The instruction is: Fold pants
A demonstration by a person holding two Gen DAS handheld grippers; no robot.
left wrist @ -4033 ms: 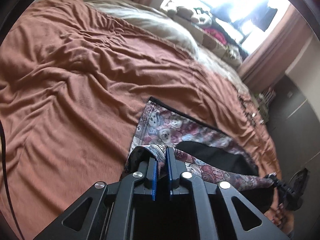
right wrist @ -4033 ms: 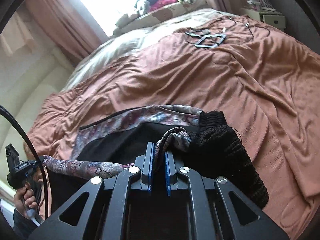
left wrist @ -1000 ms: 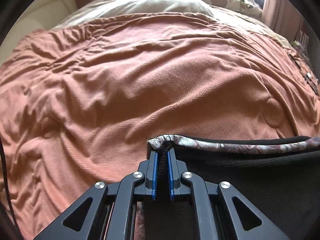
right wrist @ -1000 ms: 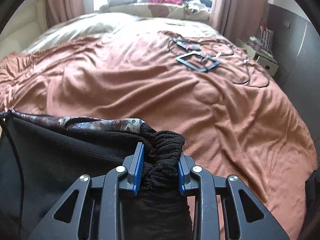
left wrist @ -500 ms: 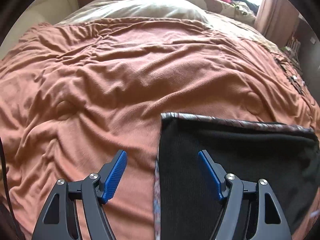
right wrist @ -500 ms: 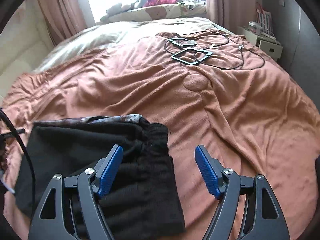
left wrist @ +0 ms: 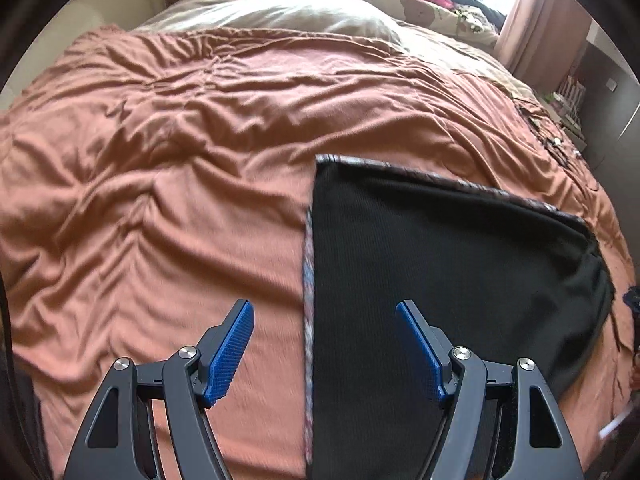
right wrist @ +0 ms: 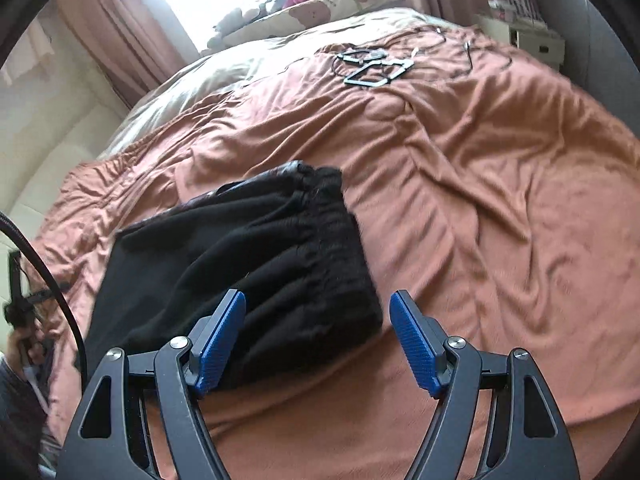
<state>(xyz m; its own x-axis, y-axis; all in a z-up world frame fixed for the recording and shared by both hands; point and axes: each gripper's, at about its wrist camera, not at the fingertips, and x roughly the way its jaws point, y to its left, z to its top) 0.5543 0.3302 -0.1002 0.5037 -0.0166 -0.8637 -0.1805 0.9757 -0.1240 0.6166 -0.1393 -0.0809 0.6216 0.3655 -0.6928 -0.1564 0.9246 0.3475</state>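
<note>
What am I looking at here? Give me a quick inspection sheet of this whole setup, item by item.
Surface: rumpled rust-coloured blanket over a bed.
Job's things: black pants lying flat on the blanket, patterned side showing only along the edges, gathered waistband toward the right.
Clutter: dark frame-like objects far up the bed; what they are is unclear.
Grippers: left gripper and right gripper both empty, jaws wide open.
Cables: thin wires beside the frames.
Surroundings: beige pillow, pink curtains, soft toys by the window.
</note>
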